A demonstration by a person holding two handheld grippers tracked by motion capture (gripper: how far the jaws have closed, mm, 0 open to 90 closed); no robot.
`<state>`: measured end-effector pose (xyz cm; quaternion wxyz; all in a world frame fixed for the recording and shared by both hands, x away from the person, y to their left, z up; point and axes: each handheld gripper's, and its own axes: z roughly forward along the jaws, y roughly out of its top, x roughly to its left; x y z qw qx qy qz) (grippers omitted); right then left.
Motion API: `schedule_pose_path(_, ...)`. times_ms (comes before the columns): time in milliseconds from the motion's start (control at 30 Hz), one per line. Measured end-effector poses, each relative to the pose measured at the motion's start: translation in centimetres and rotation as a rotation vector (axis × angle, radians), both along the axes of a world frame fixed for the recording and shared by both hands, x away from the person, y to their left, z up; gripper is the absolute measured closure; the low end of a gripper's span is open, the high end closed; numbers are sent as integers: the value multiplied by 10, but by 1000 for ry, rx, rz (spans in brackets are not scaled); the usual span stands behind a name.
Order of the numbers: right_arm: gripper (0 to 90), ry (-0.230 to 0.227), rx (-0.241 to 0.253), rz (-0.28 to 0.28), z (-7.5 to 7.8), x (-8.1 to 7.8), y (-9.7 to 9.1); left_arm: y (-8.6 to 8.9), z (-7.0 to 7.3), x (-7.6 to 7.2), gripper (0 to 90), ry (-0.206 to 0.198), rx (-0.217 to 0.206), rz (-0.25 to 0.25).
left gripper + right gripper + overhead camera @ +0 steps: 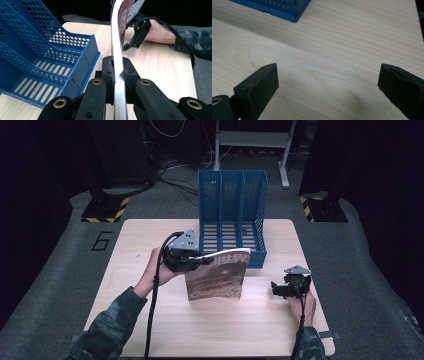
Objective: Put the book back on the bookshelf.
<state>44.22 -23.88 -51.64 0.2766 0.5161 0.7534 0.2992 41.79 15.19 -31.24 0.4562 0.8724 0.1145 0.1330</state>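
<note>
Magazine (217,276): held upright just in front of the blue rack (231,215), its near edge clamped between the jaws of the left gripper (200,261), its lower edge at or near the table (150,320). Right gripper (276,289): jaws spread wide with nothing between them, low over the table, to the right of the rack's front corner and apart from the magazine.
</note>
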Motion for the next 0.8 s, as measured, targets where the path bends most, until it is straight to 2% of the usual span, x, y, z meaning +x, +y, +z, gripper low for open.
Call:
schedule_pose_path(33, 28, 6, 0, 5, -2, 1, -1, -1, 1, 0, 836, 2, 7, -6)
schedule_pose_path(67, 24, 27, 22, -9, -6, 3, -2, -1, 1, 0, 837, -1, 10, -3)
schedule_pose_path(100, 24, 27, 22, -9, -6, 3, -2, -2, 1, -1, 837, -3, 13, 5)
schedule_pose_path(133, 19, 32, 40, -3, -10, 6, -7, -3, 2, -1, 837, -6, 19, -3)
schedule_pose_path(167, 33, 28, 63, -22, -10, 6, -8, -6, 3, -2, 837, -11, 21, -6)
schedule_pose_path(267, 41, 28, 69, -20, -11, 7, -11, -7, 5, -2, 838, -6, 27, -9)
schedule_pose_path(333, 32, 53, 112, -31, -12, 9, -12, -8, 6, -2, 839, -7, 29, -3)
schedule_pose_path(433, 31, 55, 110, -36, -12, 10, -12, -10, 9, -3, 839, -5, 44, -1)
schedule_pose_path(633, 32, 63, 112, -40, -12, 9, -11, -11, 17, -6, 840, -25, 68, 1)
schedule_pose_path(800, 40, 53, 112, -26, -12, 10, -11, -9, 24, -8, 840, -29, 70, -3)
